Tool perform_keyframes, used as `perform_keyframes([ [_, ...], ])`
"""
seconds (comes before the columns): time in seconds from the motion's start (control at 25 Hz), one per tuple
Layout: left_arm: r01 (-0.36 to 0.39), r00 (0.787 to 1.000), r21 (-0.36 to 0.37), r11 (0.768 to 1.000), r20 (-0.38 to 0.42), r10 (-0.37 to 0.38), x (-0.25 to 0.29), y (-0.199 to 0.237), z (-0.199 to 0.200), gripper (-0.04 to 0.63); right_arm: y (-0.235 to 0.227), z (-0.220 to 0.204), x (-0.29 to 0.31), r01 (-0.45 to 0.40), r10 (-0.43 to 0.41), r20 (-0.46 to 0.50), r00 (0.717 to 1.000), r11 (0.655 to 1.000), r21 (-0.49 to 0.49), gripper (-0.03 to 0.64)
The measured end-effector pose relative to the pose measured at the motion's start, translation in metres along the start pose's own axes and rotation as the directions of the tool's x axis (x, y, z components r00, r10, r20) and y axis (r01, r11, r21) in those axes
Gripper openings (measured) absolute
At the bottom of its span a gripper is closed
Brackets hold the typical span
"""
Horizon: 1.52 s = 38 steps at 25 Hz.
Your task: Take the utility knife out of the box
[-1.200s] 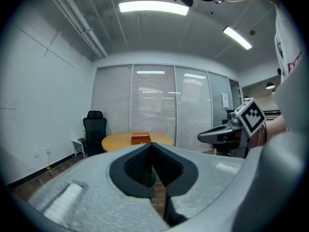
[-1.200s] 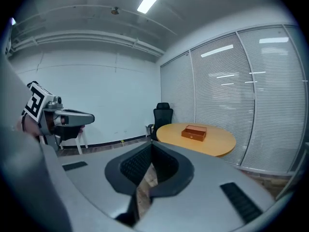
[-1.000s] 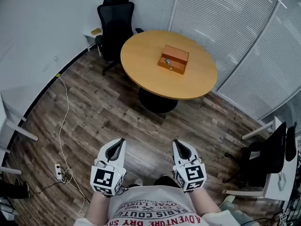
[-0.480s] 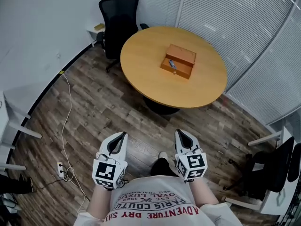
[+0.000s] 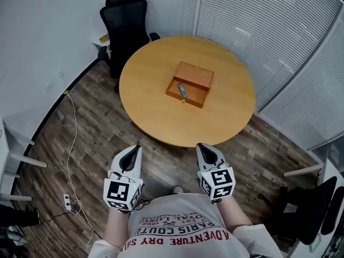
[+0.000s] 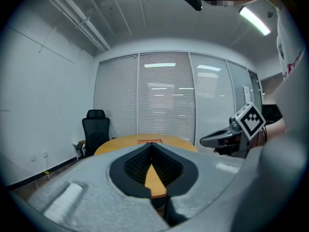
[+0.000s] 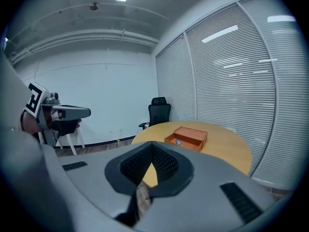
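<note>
The small grey-blue utility knife (image 5: 182, 90) lies in the tray of the open orange wooden box (image 5: 200, 74), whose lid is folded back. The box sits near the middle of the round light-wood table (image 5: 156, 117). Over the last second the table has drawn closer, and its near edge now lies just ahead of my tools. I judge the approach nearly done and the reach not yet begun. My left gripper (image 5: 134, 149) and right gripper (image 5: 203, 147) both have their jaws together with nothing between them. I count one knife, one box, one table, two grippers and two black office chairs (image 5: 124, 23).
</note>
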<state>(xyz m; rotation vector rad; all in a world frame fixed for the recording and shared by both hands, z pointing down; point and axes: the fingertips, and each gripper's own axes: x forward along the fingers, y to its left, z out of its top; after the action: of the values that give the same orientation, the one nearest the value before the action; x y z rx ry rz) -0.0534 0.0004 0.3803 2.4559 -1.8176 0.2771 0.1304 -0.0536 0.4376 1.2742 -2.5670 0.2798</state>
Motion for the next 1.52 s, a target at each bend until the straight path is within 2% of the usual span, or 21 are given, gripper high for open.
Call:
perform_keyframes([
  [0.2,-0.012,0.999,-0.003,1.000,-0.036,0.012,0.044,-0.010,-0.002,-0.006,-0.055,-0.010,0.023,0.008,-0.007,-0.043,0.999,1.000,0.019,0.009],
  [0.4,-0.015,0.998,-0.027,1.000,-0.061,0.014,0.082,0.009,-0.009,-0.005,-0.078,-0.012,0.056,0.019,-0.016,-0.069,0.998,0.999,0.045,0.009],
  [0.56,0.021,0.998,-0.036,0.999,-0.061,-0.024,0.125,0.034,-0.007,-0.005,-0.089,-0.002,0.090,0.043,-0.039,-0.076,0.996,0.998,0.049,0.009],
  [0.8,0.118,0.992,-0.033,0.992,-0.042,-0.120,0.205,0.074,0.012,-0.006,-0.113,0.024,0.150,0.113,-0.107,-0.086,0.990,0.992,0.062,0.009],
  [1.16,0.282,0.958,-0.009,0.959,-0.043,-0.283,0.319,0.130,0.024,-0.006,-0.139,0.058,0.246,0.192,-0.184,-0.097,0.978,0.979,0.073,0.009],
  [1.52,0.398,0.914,-0.054,0.916,-0.065,-0.401,0.386,0.155,-0.002,-0.006,-0.144,0.036,0.323,0.163,-0.154,-0.227,0.962,0.986,0.024,0.009],
])
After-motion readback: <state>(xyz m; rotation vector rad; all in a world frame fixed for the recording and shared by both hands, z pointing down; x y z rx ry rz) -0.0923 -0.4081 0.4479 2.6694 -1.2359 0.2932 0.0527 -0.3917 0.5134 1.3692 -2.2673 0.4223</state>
